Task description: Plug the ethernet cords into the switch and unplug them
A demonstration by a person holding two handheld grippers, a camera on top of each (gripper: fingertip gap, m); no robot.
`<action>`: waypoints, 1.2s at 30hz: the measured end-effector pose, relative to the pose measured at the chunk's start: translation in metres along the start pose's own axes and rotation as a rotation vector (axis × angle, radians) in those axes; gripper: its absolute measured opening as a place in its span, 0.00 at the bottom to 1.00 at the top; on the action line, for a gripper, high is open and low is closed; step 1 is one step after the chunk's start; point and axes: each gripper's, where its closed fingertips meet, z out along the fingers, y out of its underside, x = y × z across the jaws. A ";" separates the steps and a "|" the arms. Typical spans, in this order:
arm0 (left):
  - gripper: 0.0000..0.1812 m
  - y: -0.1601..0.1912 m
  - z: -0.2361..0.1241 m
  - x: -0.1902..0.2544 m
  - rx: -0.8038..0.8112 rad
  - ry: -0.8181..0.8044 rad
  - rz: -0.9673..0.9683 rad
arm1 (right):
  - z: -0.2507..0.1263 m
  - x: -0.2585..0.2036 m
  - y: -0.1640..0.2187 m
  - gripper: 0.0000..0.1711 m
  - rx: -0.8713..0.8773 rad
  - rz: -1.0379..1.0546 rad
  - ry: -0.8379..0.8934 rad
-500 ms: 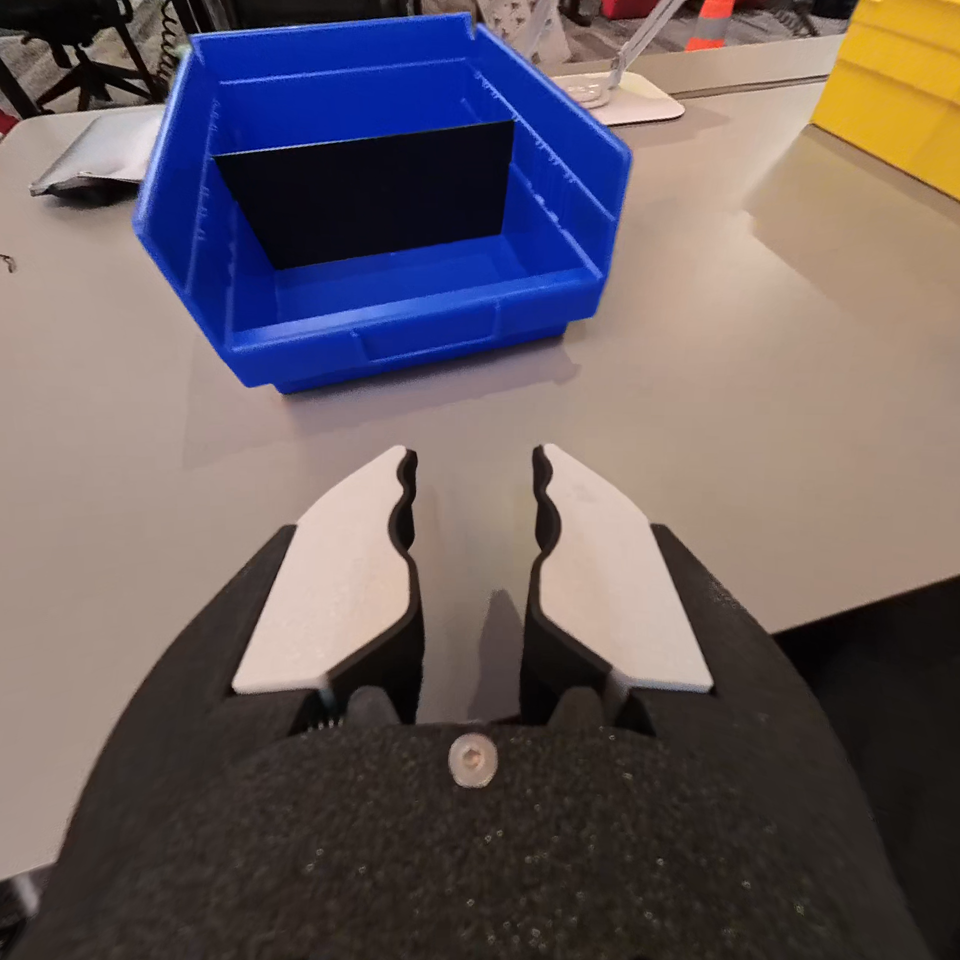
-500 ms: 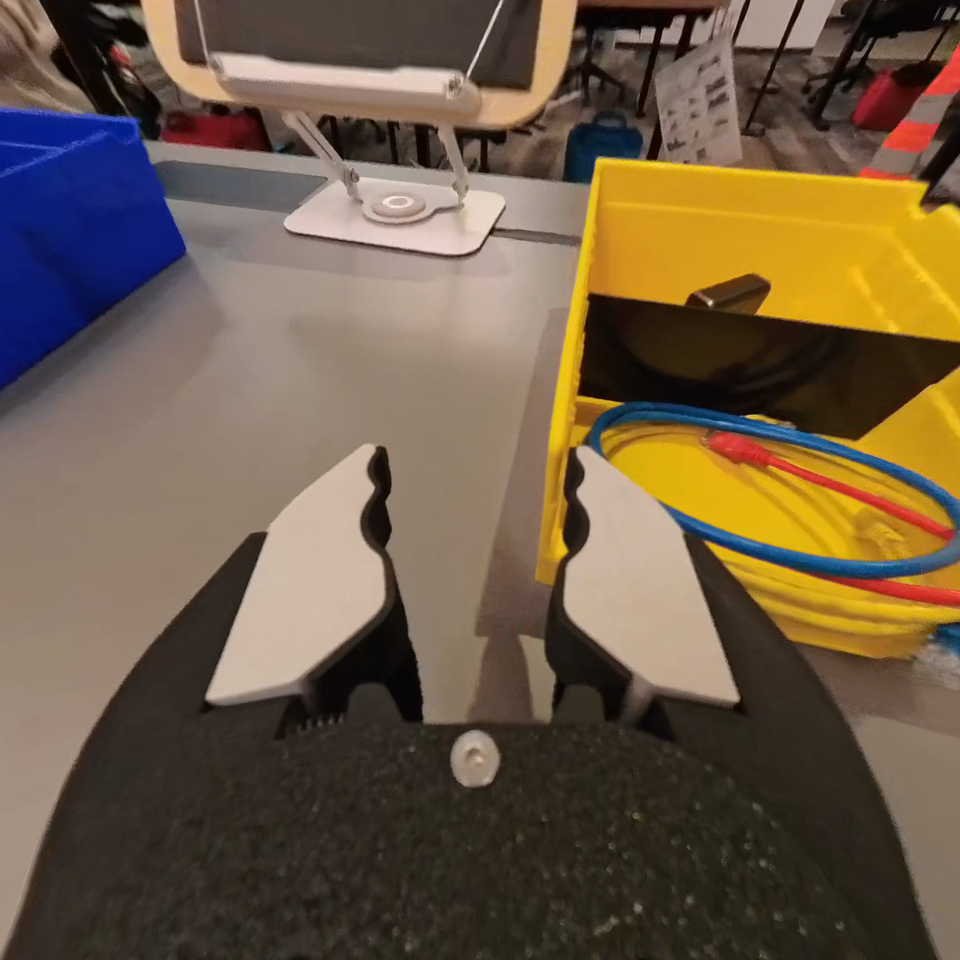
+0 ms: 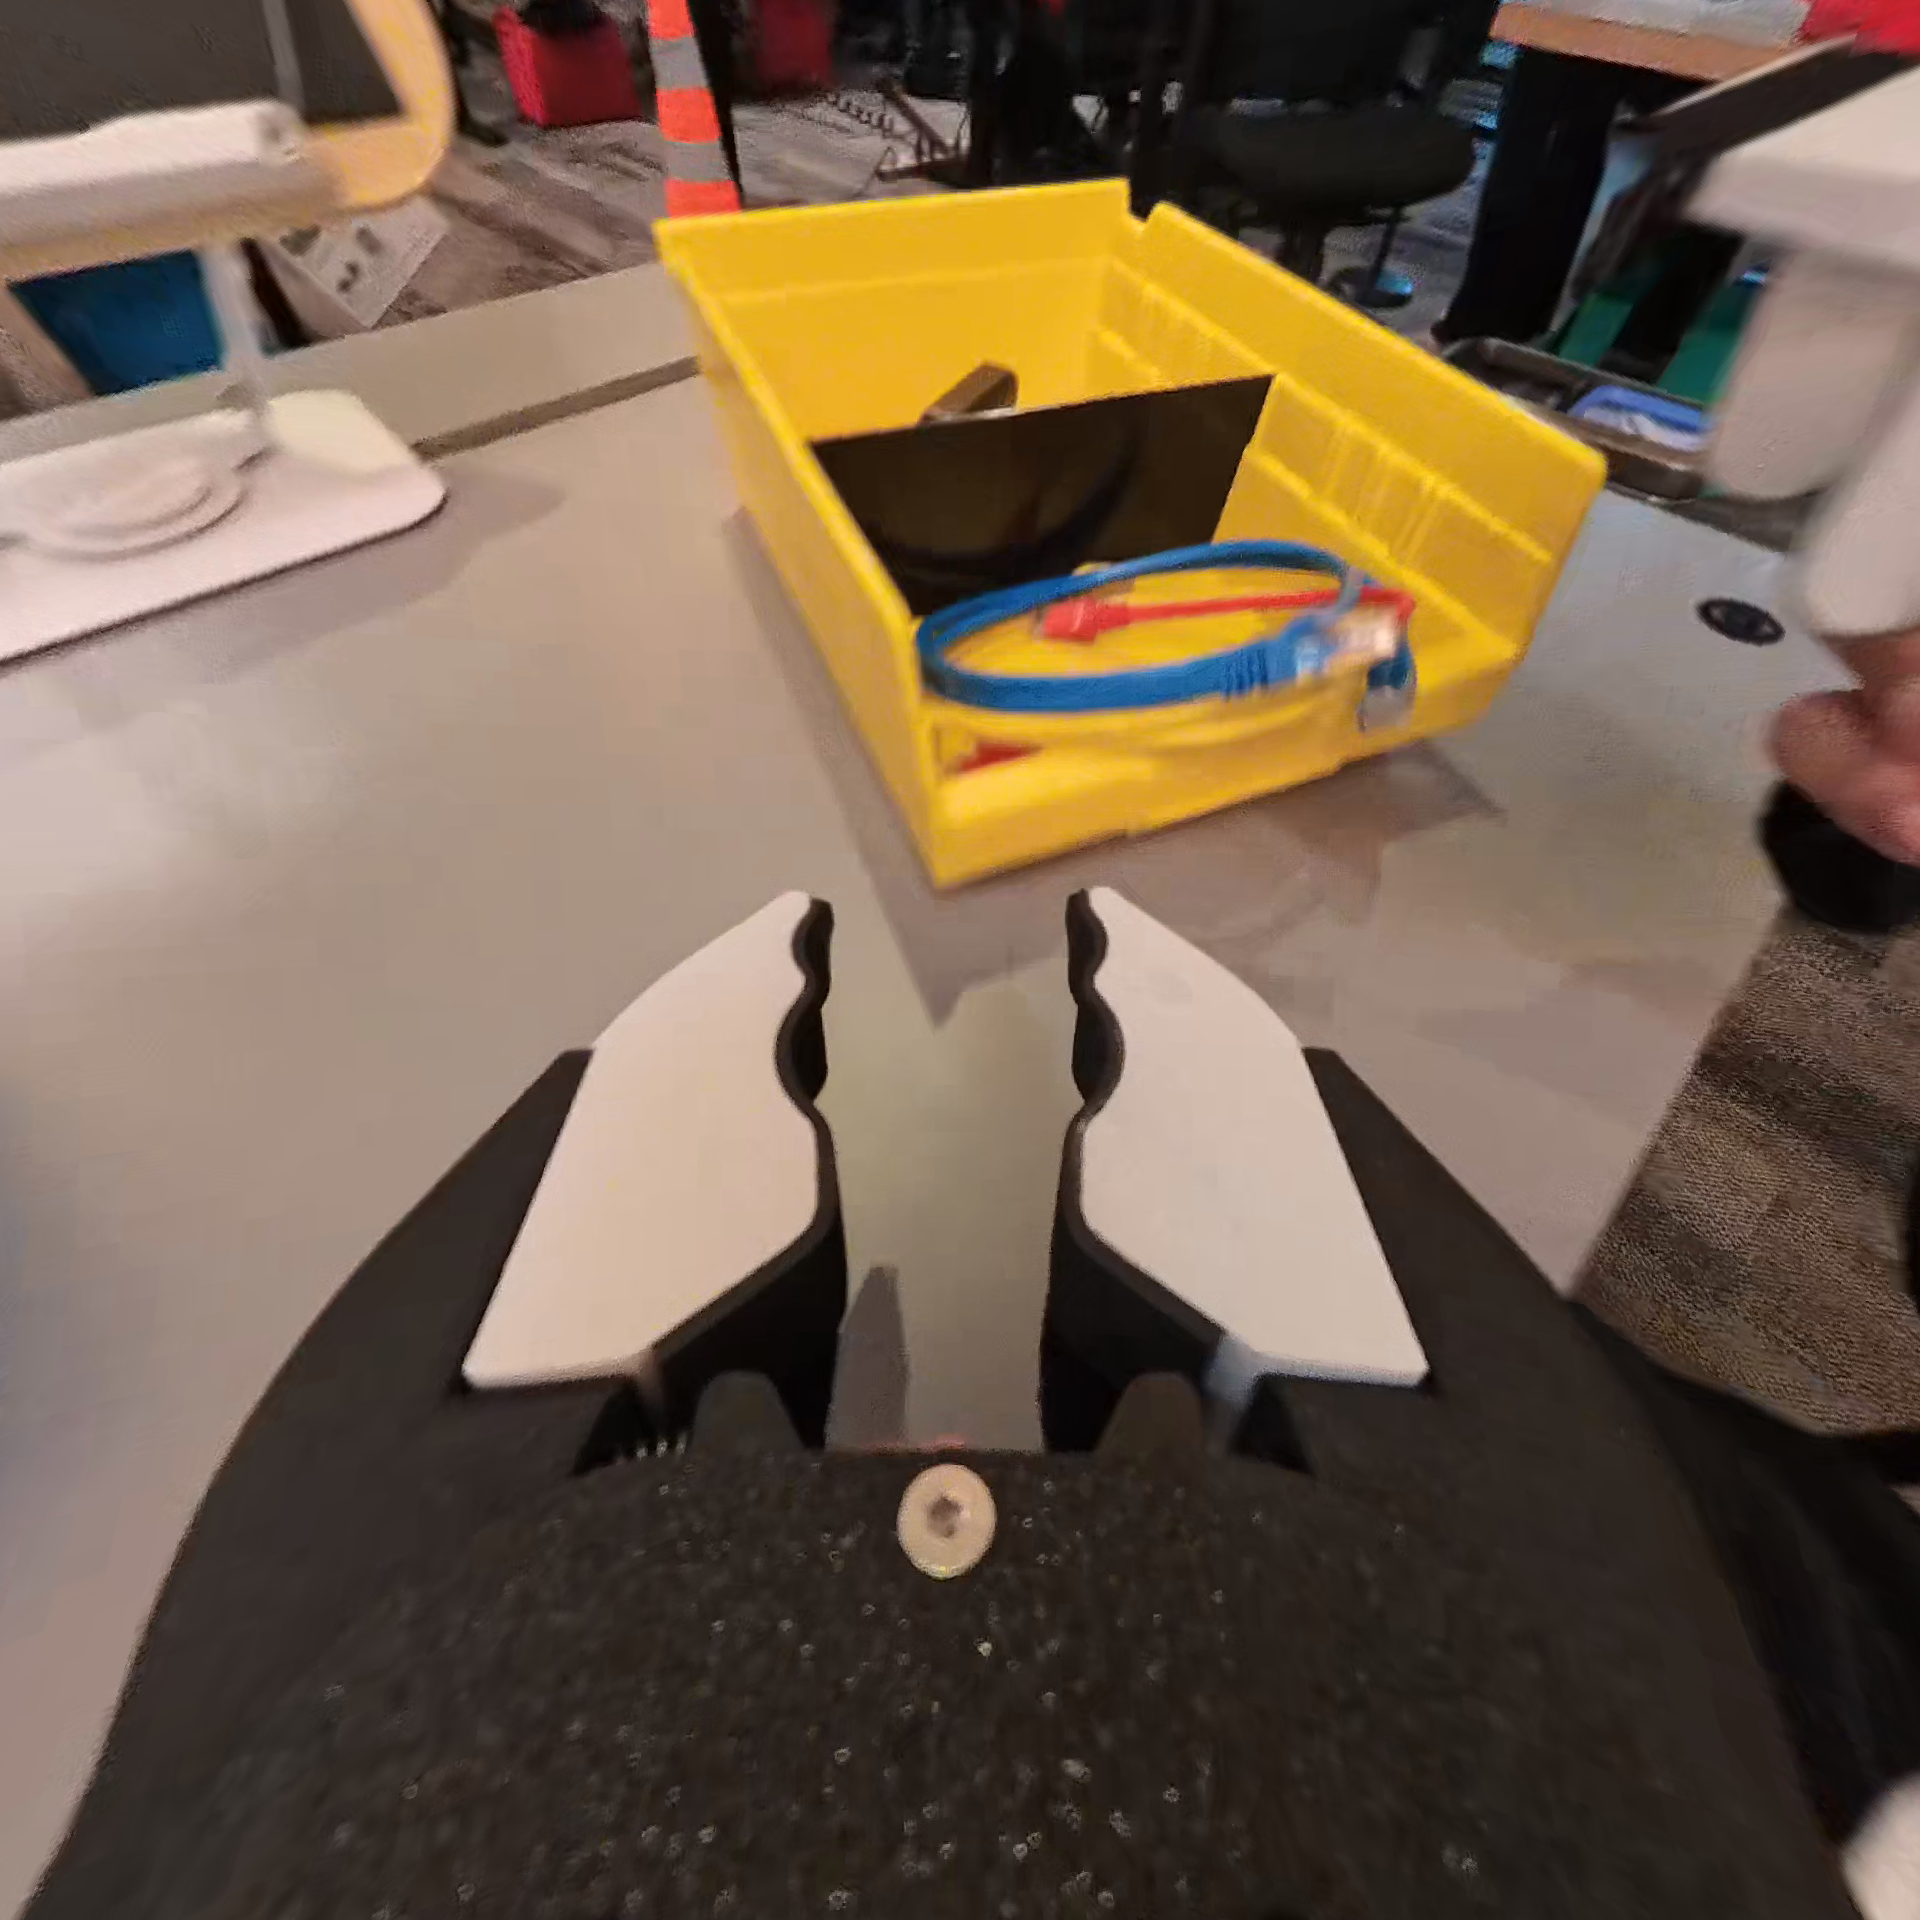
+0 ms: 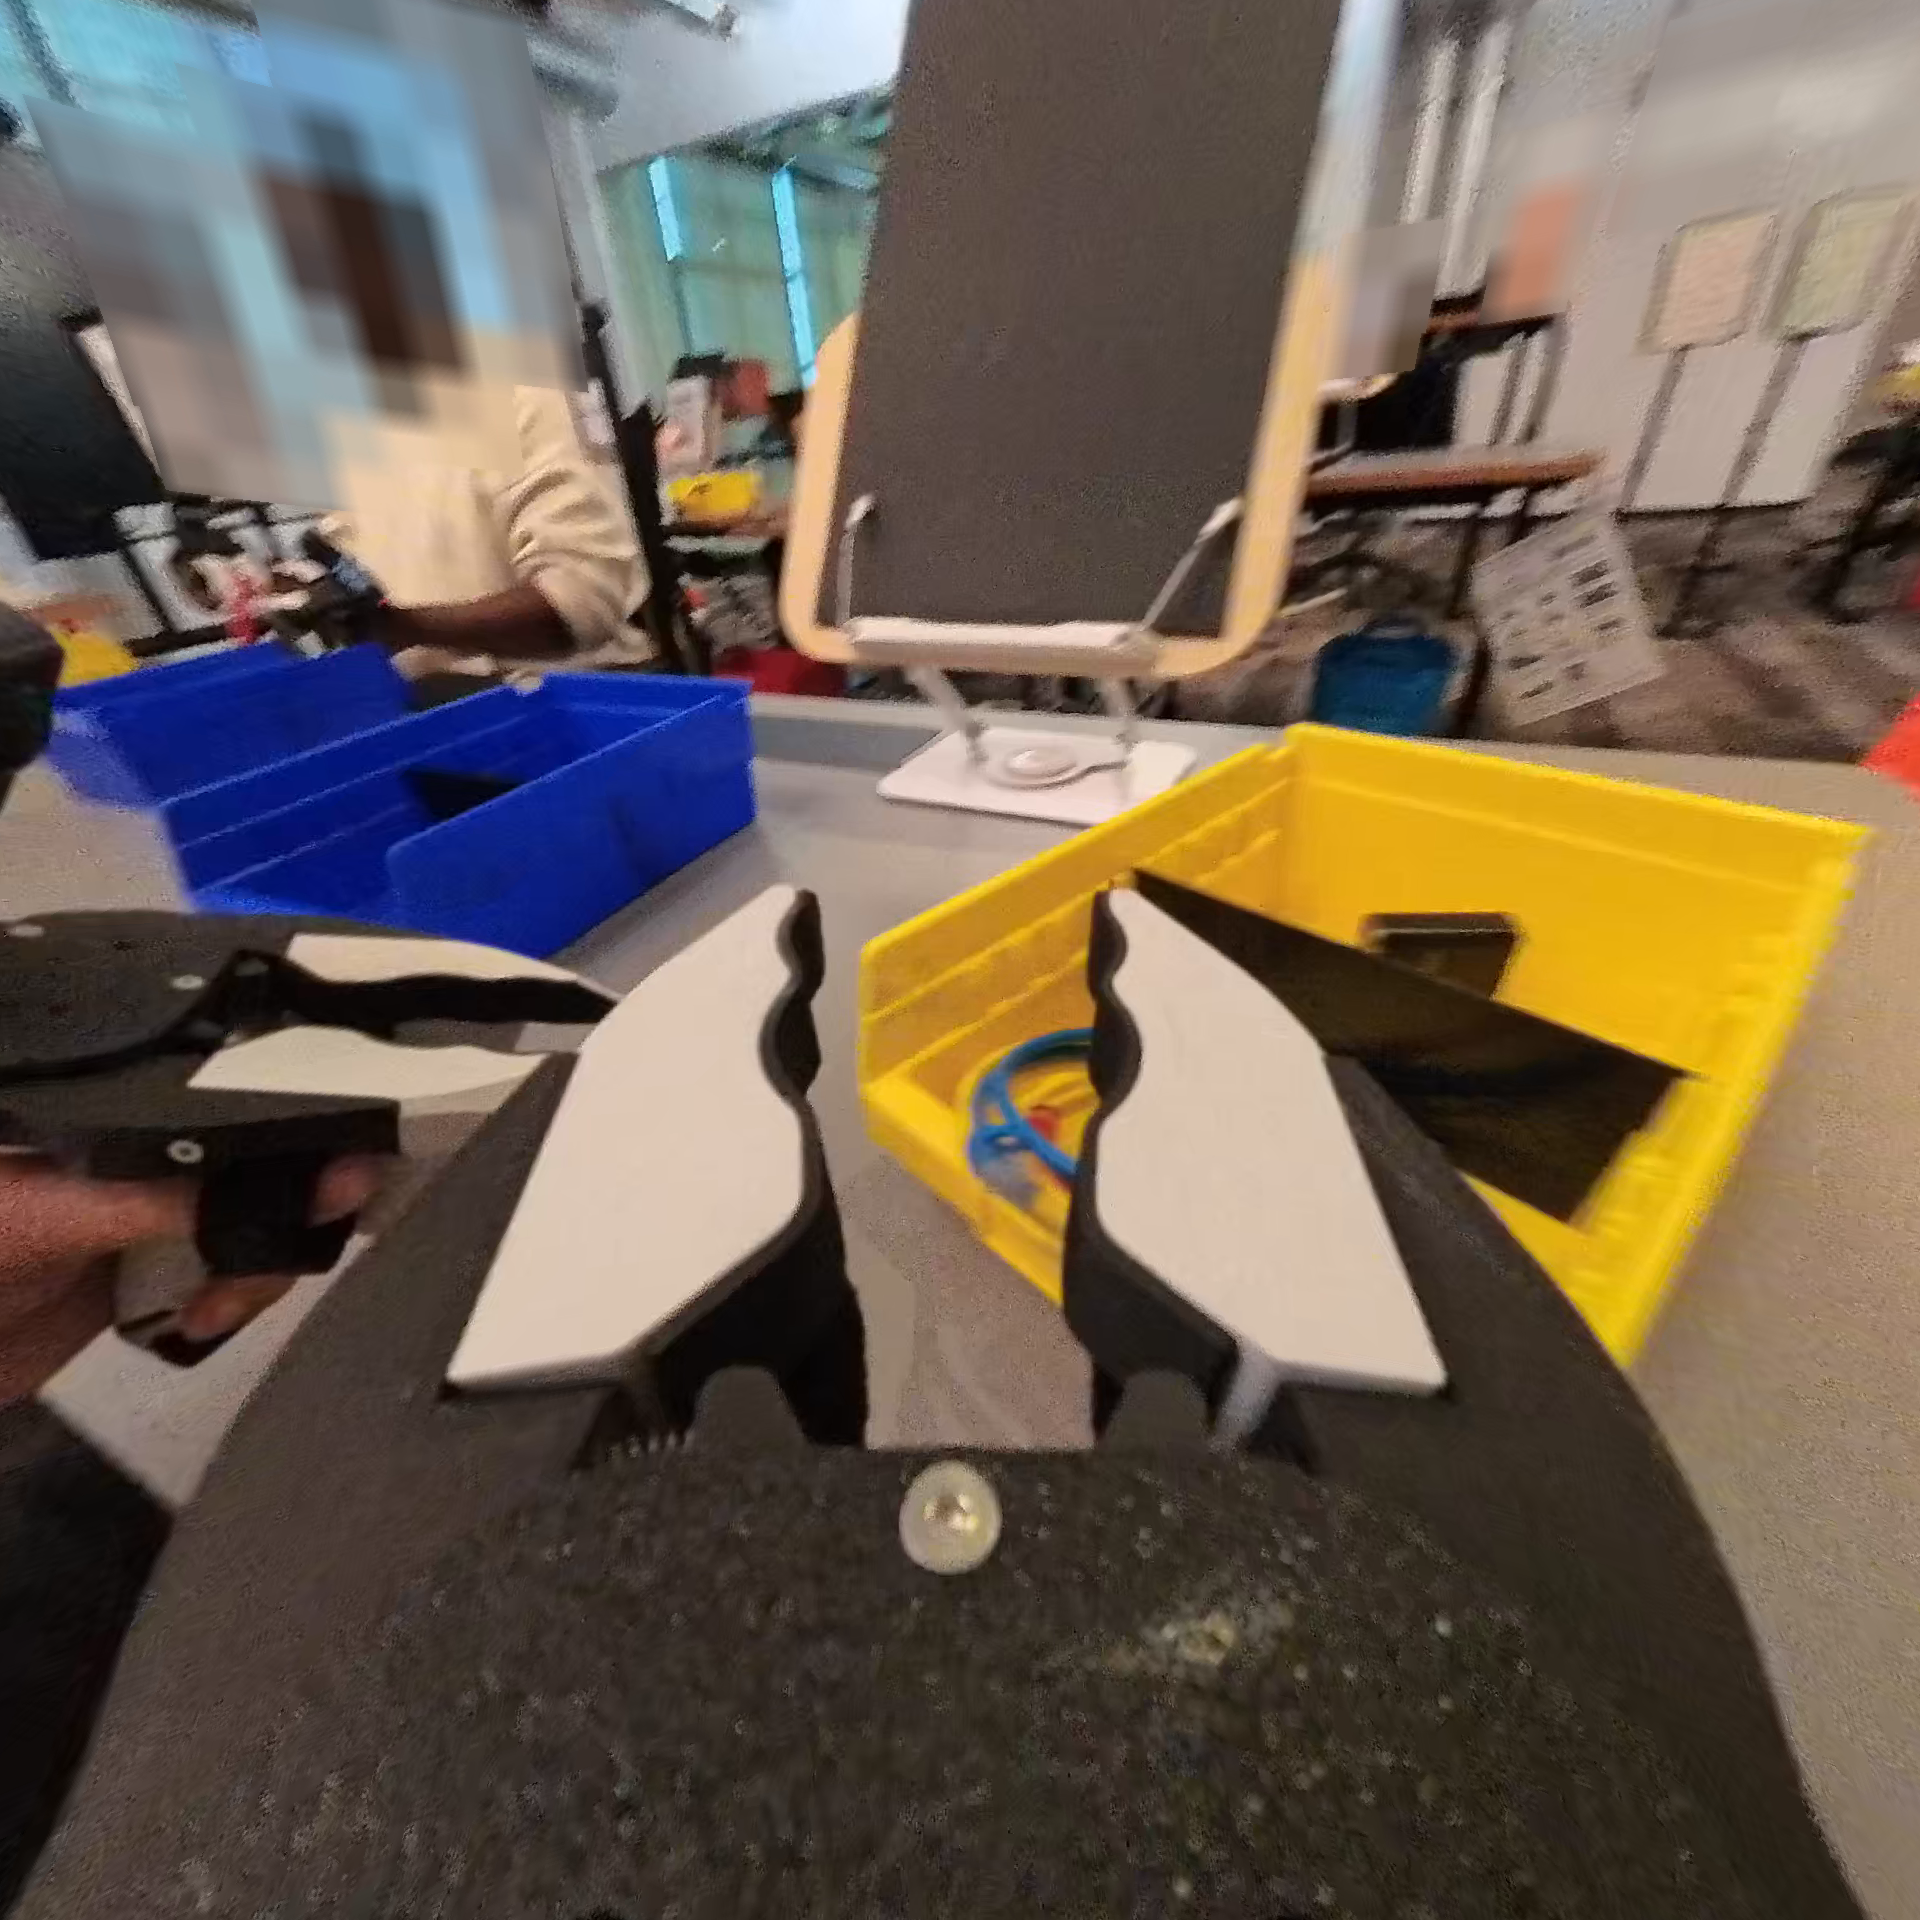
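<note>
Both my left gripper (image 3: 948, 961) and right gripper (image 4: 951, 961) are hanging unclenched, gripping nothing. I am judging the coiled ethernet cords (image 3: 1164, 644) in the yellow bin's (image 3: 1434, 488) front compartment; pinching behind a plug seems wisest.

The left gripper (image 3: 948, 940) hangs over the grey table (image 3: 364, 831), jaws apart and empty. At one o'clock stands a yellow bin (image 3: 1351, 416) with a black divider (image 3: 1049, 488). Before it lie coiled blue (image 3: 1091, 681) and red cables (image 3: 1195, 606), slightly blurred.
</note>
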 end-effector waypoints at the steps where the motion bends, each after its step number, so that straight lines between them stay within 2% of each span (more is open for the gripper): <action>1: 0.24 -0.008 0.021 0.004 -0.005 0.005 0.013 | -0.014 0.026 -0.007 0.24 0.050 -0.006 0.103; 3: 0.24 -0.022 0.055 -0.001 -0.020 -0.036 0.051 | -0.035 0.081 0.003 0.19 0.011 0.023 0.336; 5: 0.24 -0.031 0.079 -0.006 -0.026 -0.042 0.042 | -0.043 0.112 0.038 0.23 -0.146 0.013 0.458; 7: 0.18 -0.031 0.095 -0.008 -0.061 -0.009 -0.020 | -0.041 0.119 0.068 0.25 -0.253 0.033 0.483; 9: 0.06 -0.022 0.104 -0.012 -0.105 0.004 -0.070 | -0.036 0.123 0.084 0.23 -0.288 0.062 0.499; 10: 0.06 -0.022 0.106 -0.014 -0.099 0.011 -0.092 | -0.030 0.123 0.089 0.20 -0.298 0.078 0.490; 12: 0.05 -0.023 0.109 -0.018 -0.095 0.010 -0.104 | -0.022 0.126 0.101 0.07 -0.358 0.132 0.512; 14: 0.04 -0.022 0.107 -0.021 -0.113 -0.028 -0.070 | -0.019 0.127 0.101 0.05 -0.388 0.093 0.556; 19: 0.03 -0.037 0.067 -0.047 -0.040 -0.114 -0.058 | -0.003 0.093 0.074 0.04 -0.343 0.059 0.544; 23: 0.03 -0.035 0.014 -0.092 0.001 -0.246 -0.008 | 0.041 0.048 0.066 0.04 -0.297 0.009 0.458; 28: 0.03 -0.018 -0.042 -0.147 0.035 -0.388 -0.057 | 0.099 -0.010 0.064 0.04 -0.262 -0.028 0.333; 32: 0.03 0.006 -0.052 -0.172 -0.005 -0.439 -0.083 | 0.127 -0.029 0.088 0.03 -0.320 -0.001 0.271; 36: 0.05 0.035 -0.046 -0.174 -0.037 -0.425 -0.137 | 0.136 -0.029 0.109 0.03 -0.378 -0.028 0.252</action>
